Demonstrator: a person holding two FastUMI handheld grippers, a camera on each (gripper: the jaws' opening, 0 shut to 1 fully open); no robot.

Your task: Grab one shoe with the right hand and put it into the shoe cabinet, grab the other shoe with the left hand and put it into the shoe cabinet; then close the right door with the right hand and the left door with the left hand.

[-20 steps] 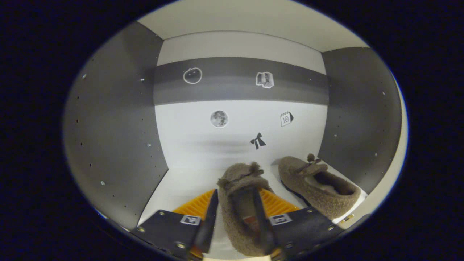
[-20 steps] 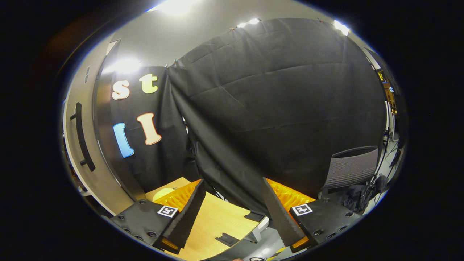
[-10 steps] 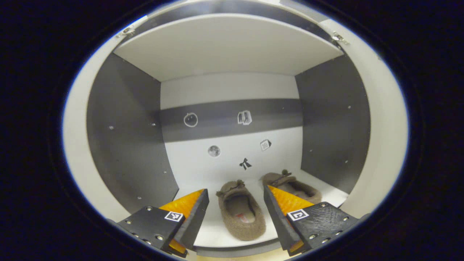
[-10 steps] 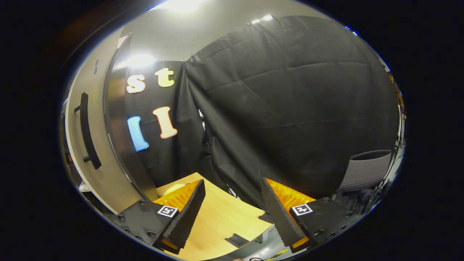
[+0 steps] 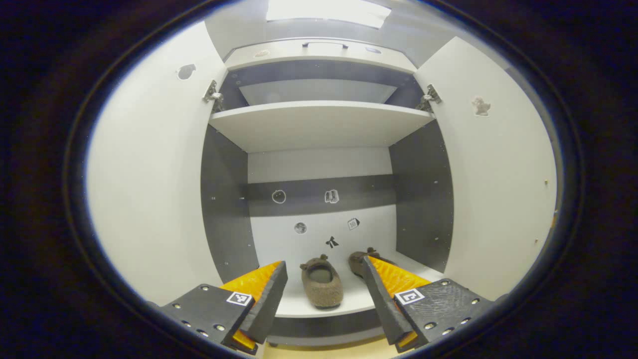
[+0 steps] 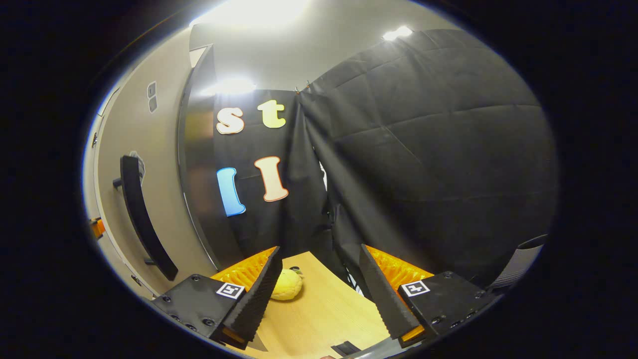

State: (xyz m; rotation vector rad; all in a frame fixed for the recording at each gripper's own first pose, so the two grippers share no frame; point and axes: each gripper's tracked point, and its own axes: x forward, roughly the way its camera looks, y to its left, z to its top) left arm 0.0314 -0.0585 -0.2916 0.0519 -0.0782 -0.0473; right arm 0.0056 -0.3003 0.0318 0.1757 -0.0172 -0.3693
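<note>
— Inside the shoe cabinet, what is seen from the left gripper view?

— Two brown fuzzy shoes are seen on the bottom shelf. One shoe lies fully in sight, toe toward the back wall. The other shoe sits just to its right and is largely hidden behind a finger, so its exact pose cannot be told. Both doors are swung wide: the left door and the right door. Small stickers are seen on the back panel.

— And the left gripper?

— It is held in front of the cabinet with its fingers spread apart, nothing between them.

— What is shown in the right gripper view?

— The right gripper is likewise spread and empty, above a wooden table. A yellow object, possibly a soft toy, rests beside one finger. A door with a dark handle is seen at the left.
</note>
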